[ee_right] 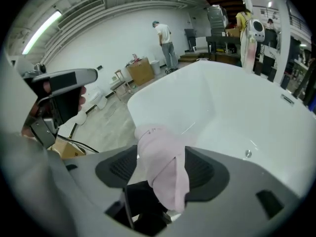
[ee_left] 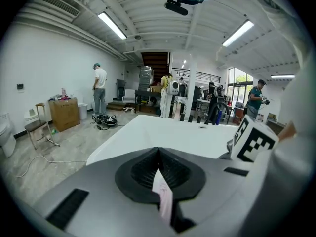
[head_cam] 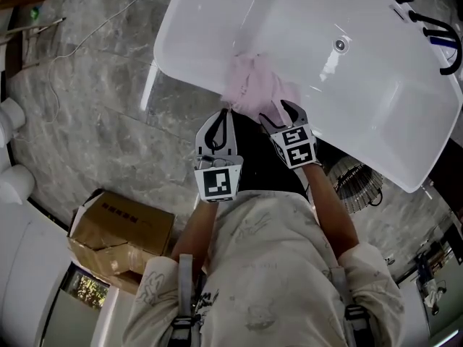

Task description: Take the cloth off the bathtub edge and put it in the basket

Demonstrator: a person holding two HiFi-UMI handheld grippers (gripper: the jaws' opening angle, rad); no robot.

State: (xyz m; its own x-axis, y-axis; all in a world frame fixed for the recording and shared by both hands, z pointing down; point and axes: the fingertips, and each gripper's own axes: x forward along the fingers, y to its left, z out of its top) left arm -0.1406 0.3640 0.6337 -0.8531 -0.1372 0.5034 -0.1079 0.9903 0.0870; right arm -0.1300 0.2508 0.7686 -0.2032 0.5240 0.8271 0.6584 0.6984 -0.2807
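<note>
A pink cloth [head_cam: 253, 85] lies bunched over the near edge of the white bathtub [head_cam: 362, 85]. My right gripper [head_cam: 281, 110] points down at the cloth. In the right gripper view its jaws [ee_right: 163, 152] stand apart with a hanging fold of the cloth [ee_right: 165, 174] between them. My left gripper [head_cam: 226, 113] sits at the cloth's left edge. In the left gripper view its jaws [ee_left: 158, 169] are closed, with a thin pink strip of cloth [ee_left: 164, 204] pinched in the seam. A dark, basket-like shape [head_cam: 253, 157] sits below the tub edge between the grippers, mostly hidden.
A cardboard box [head_cam: 119, 237] stands on the marble floor at the lower left. A round wire object [head_cam: 353, 183] sits under the tub's right end. Black taps [head_cam: 438, 35] are on the far rim, and a cable [head_cam: 108, 20] trails over the floor.
</note>
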